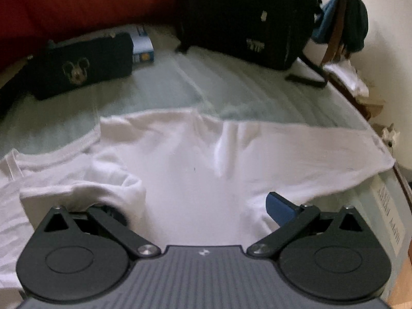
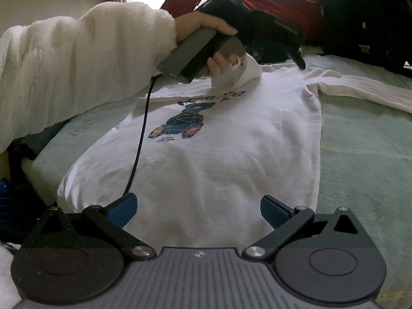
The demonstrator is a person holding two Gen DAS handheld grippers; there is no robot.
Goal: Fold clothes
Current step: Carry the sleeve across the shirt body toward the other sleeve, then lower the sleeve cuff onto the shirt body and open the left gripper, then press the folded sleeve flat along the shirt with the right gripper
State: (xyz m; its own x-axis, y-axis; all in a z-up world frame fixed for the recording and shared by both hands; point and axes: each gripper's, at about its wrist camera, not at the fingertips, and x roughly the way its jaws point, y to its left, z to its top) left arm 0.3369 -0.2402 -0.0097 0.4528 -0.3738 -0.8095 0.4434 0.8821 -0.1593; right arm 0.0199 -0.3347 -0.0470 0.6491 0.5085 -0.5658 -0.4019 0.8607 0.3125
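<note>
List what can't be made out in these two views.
- Left claw, left wrist view: left finger buried under a fold of the white shirt.
- Shirt print, right wrist view: lettering partly covered by the lifted cuff, blurred.
- Black bag: top cut off, label unreadable.

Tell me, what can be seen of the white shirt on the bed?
The white shirt is a soft long-sleeved knit lying print-up on the pale green bed cover. Its chest shows a dark blue bear graphic with lettering. One sleeve stretches flat to the side; the other is lifted where the left gripper works. The right gripper hovers open above its hem.
</note>
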